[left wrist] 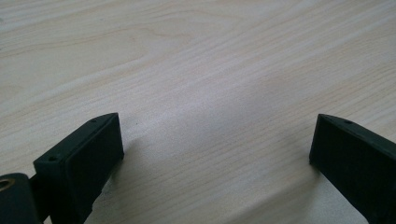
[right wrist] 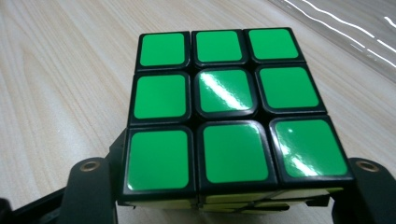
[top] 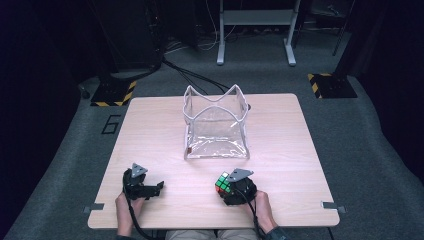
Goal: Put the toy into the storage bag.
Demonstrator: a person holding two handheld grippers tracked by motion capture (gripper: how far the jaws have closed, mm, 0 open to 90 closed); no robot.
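Observation:
A puzzle cube [top: 223,183] with a green face [right wrist: 224,107] up sits on the wooden table [top: 150,130] near its front edge, right of centre. My right gripper [top: 227,190] has one black jaw against each side of the cube's near end, shut on it [right wrist: 229,170]. My left gripper [top: 152,189] rests low over the table at the front left. Its two jaws stand wide apart with bare wood between them [left wrist: 215,140].
A clear plastic pouch [top: 216,130] with white edging stands open-topped at the middle of the table, just beyond the cube; its edge [right wrist: 345,28] shows in the right gripper view. Grey carpet surrounds the table, with a metal stand [top: 255,30] behind.

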